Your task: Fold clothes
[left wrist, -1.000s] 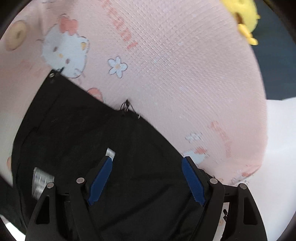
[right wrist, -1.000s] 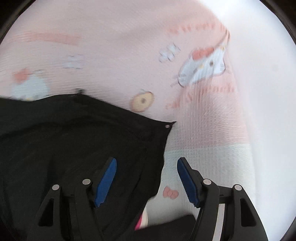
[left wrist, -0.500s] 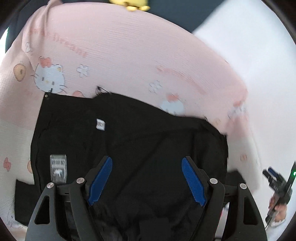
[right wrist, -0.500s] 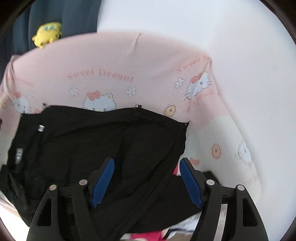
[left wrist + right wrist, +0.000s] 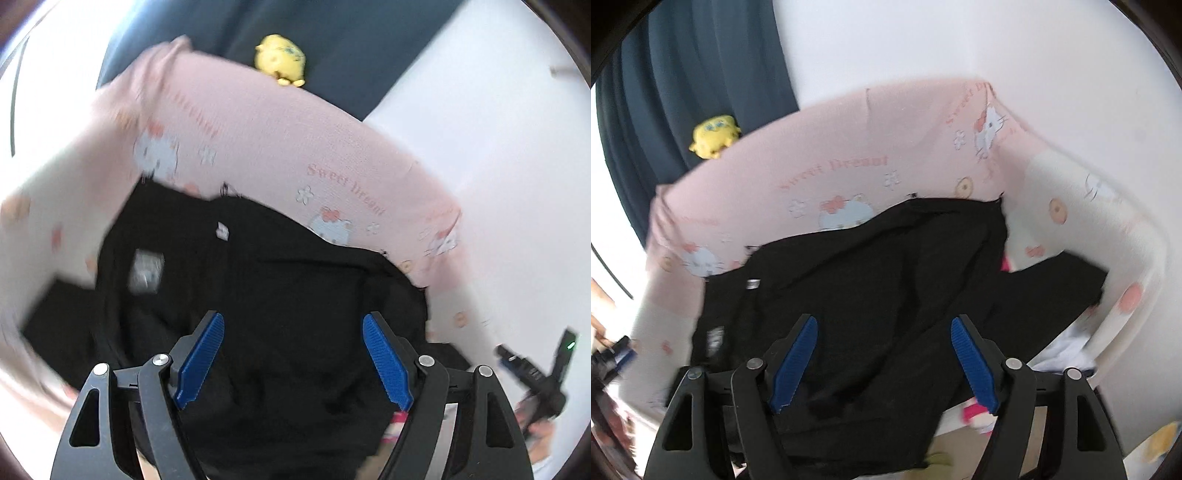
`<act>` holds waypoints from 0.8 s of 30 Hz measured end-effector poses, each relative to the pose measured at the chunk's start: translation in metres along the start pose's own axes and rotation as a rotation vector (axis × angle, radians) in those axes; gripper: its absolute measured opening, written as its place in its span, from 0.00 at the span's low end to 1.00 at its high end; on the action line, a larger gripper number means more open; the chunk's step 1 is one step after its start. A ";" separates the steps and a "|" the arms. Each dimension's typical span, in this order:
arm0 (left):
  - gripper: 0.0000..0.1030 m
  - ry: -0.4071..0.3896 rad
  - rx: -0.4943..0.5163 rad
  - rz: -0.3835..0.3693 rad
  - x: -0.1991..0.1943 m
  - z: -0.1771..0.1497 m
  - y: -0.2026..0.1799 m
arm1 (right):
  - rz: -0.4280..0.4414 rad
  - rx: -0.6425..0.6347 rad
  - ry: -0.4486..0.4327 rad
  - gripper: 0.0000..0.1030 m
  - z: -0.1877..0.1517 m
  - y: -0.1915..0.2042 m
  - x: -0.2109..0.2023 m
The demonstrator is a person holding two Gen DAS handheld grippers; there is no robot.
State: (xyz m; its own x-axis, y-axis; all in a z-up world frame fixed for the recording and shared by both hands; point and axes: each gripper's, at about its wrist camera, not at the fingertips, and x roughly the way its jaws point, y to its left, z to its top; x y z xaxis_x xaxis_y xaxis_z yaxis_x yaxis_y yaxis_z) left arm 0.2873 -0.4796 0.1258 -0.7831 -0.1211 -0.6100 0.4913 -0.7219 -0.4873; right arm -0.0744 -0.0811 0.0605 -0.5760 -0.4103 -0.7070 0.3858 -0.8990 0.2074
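Your left gripper (image 5: pixel 293 360) hangs above the crumpled black cloth garment (image 5: pixel 266 302) with its blue-padded fingers (image 5: pixel 201 356) spread wide and nothing between them. Your right gripper (image 5: pixel 882 360) is likewise spread apart and empty over the same garment (image 5: pixel 886 280). The garment lies loosely bunched on the pink cotton sheet printed with white cartoon cats, flowers and red lettering (image 5: pixel 295 147), near the middle of it, with a small white tag (image 5: pixel 222 231) and a pale rectangular label (image 5: pixel 146 270) showing towards its left side. A separate flat black piece of cloth (image 5: pixel 1056 288) lies just right of the garment, touching it. At the far edge of the sheet sits a yellow plush toy (image 5: pixel 714 136), in front of a dark blue curtain (image 5: pixel 694 74). A white wall (image 5: pixel 960 44) rises at far right.
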 end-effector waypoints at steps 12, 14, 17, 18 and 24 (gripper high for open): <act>0.74 0.087 0.005 0.090 0.026 -0.063 0.013 | 0.167 0.179 0.076 0.76 -0.111 -0.031 0.020; 0.74 0.123 -0.044 0.084 0.035 -0.073 0.024 | 0.192 0.246 0.100 0.76 -0.129 -0.039 0.027; 0.74 0.155 -0.105 0.078 0.045 -0.090 0.043 | 0.217 0.338 0.153 0.76 -0.155 -0.051 0.042; 0.74 0.166 -0.121 0.081 0.047 -0.095 0.050 | 0.223 0.366 0.175 0.76 -0.161 -0.055 0.048; 0.74 0.197 -0.277 0.100 0.054 -0.121 0.099 | 0.295 0.663 0.279 0.76 -0.208 -0.090 0.078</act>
State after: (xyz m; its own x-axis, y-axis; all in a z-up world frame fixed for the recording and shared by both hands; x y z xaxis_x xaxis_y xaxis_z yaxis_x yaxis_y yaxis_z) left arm 0.3401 -0.4747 -0.0310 -0.6506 -0.0292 -0.7589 0.6678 -0.4979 -0.5533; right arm -0.0040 -0.0006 -0.1533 -0.2801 -0.6724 -0.6851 -0.0672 -0.6982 0.7128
